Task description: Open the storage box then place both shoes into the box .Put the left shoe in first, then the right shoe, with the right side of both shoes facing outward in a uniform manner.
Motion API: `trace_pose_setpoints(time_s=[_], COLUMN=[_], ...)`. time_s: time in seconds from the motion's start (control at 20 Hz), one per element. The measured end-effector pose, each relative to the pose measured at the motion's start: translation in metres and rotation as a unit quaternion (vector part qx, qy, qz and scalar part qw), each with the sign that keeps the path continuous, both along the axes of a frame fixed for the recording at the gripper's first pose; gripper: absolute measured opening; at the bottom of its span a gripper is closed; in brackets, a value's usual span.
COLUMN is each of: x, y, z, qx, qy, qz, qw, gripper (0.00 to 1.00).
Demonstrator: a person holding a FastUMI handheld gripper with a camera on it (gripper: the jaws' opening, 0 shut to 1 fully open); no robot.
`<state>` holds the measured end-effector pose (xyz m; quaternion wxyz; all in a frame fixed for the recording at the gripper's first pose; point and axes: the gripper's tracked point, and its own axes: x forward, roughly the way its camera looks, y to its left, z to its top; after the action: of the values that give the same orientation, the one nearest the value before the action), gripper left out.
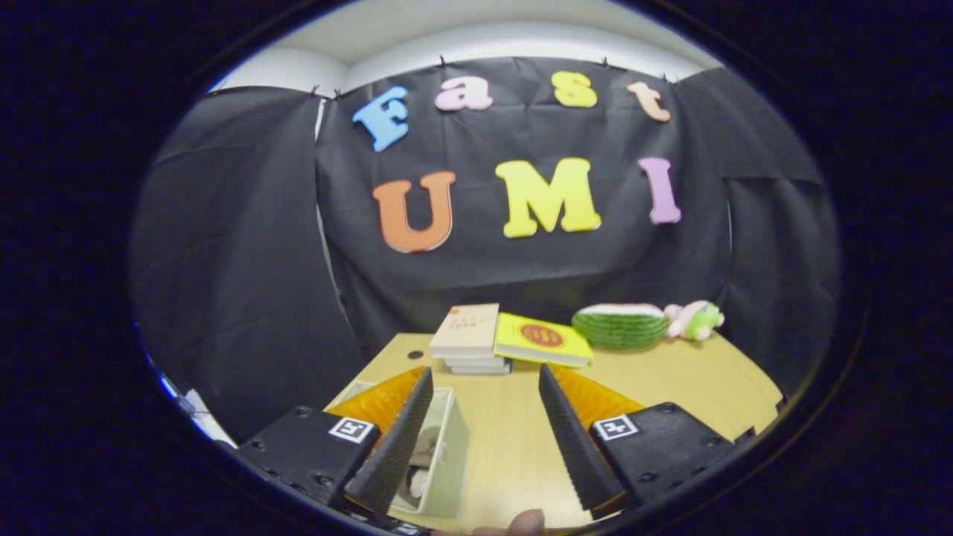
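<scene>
Holding the hand-held gripper (484, 432) above the table (506, 439), I have its fingers spread apart with nothing between them. The storage box (445, 461) sits just beside the left finger, near the table's left edge, apparently already open, and something pale and shoe-like (423, 458) lies inside, though I cannot tell which shoe or how many. Books (469, 335) and plush toys (640, 324) line the far edge. I judge the placing step is under way or nearly done; next I would check the shoes' facing before reaching again.
</scene>
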<state>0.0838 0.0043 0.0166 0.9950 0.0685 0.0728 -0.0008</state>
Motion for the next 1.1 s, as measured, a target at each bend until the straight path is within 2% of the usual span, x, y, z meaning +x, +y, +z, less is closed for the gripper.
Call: trace_pose_setpoints(time_s=[0.1, 0.4, 0.6, 1.1], x=[-0.021, -0.067, -0.078, -0.086], y=[-0.008, -0.024, -0.029, -0.014], z=[0.010, 0.019, 0.013, 0.009], qx=[-0.013, -0.032, -0.009, -0.021], qy=[-0.038, -0.085, -0.088, -0.072], qz=[-0.012, -0.021, -0.018, 0.002], qw=[0.999, 0.996, 0.996, 0.997], gripper=[1.00, 1.00, 1.00, 1.00])
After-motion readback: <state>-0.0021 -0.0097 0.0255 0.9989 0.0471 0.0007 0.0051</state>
